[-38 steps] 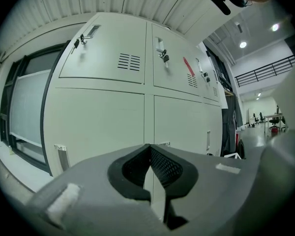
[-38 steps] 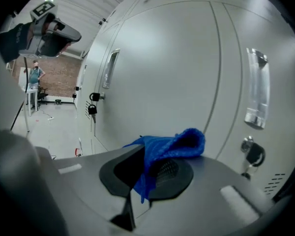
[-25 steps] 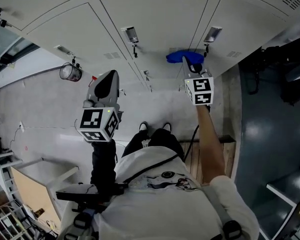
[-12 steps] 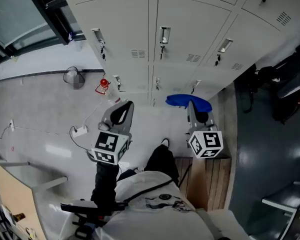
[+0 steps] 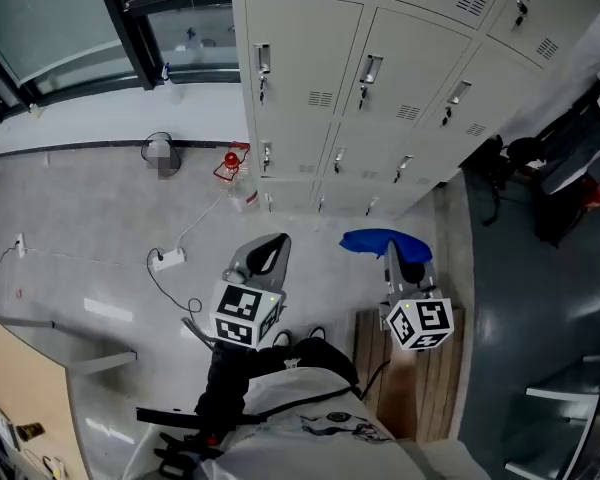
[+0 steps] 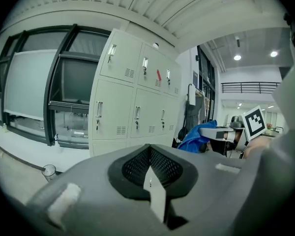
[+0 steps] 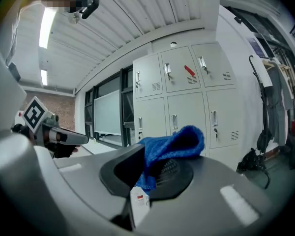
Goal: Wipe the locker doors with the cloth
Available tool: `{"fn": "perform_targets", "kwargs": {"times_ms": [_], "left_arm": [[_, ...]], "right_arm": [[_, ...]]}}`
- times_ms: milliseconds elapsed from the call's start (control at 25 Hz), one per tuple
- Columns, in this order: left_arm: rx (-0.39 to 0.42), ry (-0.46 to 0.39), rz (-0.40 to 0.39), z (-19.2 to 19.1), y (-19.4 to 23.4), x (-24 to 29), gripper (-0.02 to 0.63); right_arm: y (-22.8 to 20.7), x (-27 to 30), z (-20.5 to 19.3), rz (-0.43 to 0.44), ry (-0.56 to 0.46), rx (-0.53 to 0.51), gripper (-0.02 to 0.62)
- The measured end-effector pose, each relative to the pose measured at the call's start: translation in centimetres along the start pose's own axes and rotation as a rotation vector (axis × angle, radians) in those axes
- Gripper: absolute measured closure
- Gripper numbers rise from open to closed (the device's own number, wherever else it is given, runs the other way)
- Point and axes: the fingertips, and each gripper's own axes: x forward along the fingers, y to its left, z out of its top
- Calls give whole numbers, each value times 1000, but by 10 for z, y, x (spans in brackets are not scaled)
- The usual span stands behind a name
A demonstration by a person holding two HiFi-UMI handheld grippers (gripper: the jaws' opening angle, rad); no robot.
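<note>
The grey locker doors (image 5: 380,78) fill the top of the head view, two rows with handles and vents. My right gripper (image 5: 400,252) is shut on a blue cloth (image 5: 373,241), held well short of the doors, over the floor. In the right gripper view the blue cloth (image 7: 174,144) bulges out of the right gripper (image 7: 157,170), with the lockers (image 7: 187,102) beyond it. My left gripper (image 5: 268,252) hangs beside it, shut and with nothing in it. The left gripper view shows the lockers (image 6: 137,102) ahead and the cloth (image 6: 194,139) to the right.
A red item (image 5: 232,160) and a wire bin (image 5: 160,152) stand by the lockers' left end. A power strip with its cable (image 5: 168,259) lies on the floor. A wooden platform (image 5: 380,368) lies under my right side. Dark bags (image 5: 510,158) hang right of the lockers.
The right arm has drawn back from the locker door with the cloth. Both grippers now sit lower in the head view, and the lockers lie farther off.
</note>
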Motion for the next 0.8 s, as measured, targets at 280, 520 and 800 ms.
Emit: {"fn": "perform_targets", "kwargs": {"times_ms": [280, 520, 800], "left_arm": [[-15, -1, -11, -11, -41, -34, 607], [-7, 22, 66, -41, -85, -68, 607], [26, 2, 115, -44, -127, -110, 607]], "right_arm": [[21, -51, 6, 19, -22, -23, 568], [30, -103, 1, 56, -54, -57, 568], [45, -152, 10, 88, -131, -48, 569]]}}
